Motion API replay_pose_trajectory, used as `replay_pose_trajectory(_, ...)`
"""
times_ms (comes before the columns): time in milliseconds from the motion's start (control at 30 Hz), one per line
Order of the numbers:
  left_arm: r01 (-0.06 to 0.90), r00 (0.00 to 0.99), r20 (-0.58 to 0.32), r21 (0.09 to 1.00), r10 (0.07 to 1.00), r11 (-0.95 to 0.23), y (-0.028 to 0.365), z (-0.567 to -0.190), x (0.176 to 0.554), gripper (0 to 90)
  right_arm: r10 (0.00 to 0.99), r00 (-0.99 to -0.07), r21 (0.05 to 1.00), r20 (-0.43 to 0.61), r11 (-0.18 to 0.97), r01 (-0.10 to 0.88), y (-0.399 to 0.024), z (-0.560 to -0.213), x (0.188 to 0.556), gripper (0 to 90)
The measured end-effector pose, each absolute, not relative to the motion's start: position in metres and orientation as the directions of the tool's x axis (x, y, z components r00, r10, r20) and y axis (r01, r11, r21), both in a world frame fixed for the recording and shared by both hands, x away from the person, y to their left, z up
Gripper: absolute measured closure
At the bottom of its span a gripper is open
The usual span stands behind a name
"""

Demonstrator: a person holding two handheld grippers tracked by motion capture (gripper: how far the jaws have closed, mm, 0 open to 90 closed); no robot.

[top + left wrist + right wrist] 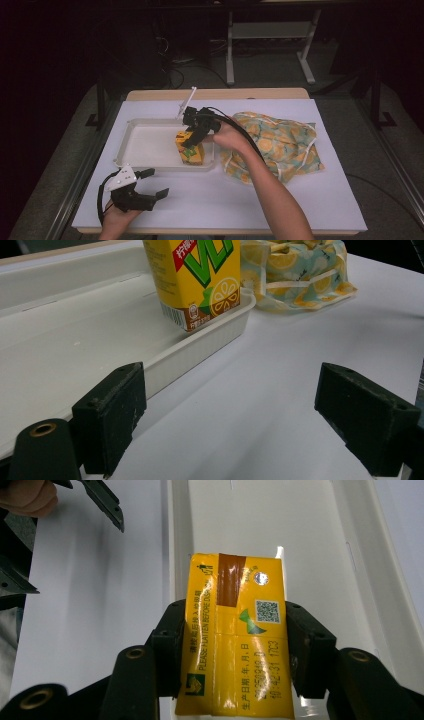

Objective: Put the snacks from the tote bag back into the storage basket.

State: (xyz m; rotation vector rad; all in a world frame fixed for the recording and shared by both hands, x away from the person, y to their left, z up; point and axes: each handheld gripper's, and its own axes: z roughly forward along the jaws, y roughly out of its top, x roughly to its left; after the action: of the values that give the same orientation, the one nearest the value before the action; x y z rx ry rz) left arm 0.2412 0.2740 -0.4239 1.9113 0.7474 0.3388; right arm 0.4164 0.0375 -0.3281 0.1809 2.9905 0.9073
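A yellow drink carton (pixel 191 149) stands upright in the near right corner of the white tray (pixel 145 147). My right gripper (pixel 194 134) comes down on it from above and is shut on its top. In the right gripper view both black pads press the sides of the carton (pixel 235 635), above the tray's floor (pixel 300 535). My left gripper (pixel 152 182) rests low on the white table in front of the tray, open with nothing between its jaws. The left gripper view has the carton (pixel 200 280) at the tray's corner (pixel 220 325), beyond the wide-apart fingers (pixel 110 415).
A crumpled cloth bag (pixel 277 145) printed with lemon slices lies right of the tray, behind my right forearm; it shows as the bag (pixel 295 270) past the carton. A white stick-like piece (pixel 186 102) leans at the tray's far edge. The white table sheet (pixel 225 200) spreads in front.
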Motion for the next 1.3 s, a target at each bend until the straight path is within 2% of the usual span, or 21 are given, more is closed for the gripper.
replay_pose_trajectory(767, 0.350, 0.767, -0.093, 0.890, 0.635, -0.293, 0.274, -0.424, 0.241, 13.1, 0.127, -0.992, 0.529, 0.020, 0.840, 0.118, 0.040, -0.345, 0.421, 49.3)
replay_pose_trajectory(1300, 0.346, 0.770, -0.083, 0.887, 0.633, -0.306, 0.275, -0.424, 0.241, 13.1, 0.125, -0.992, 0.545, 0.019, 0.830, 0.115, 0.039, -0.350, 0.423, 49.2)
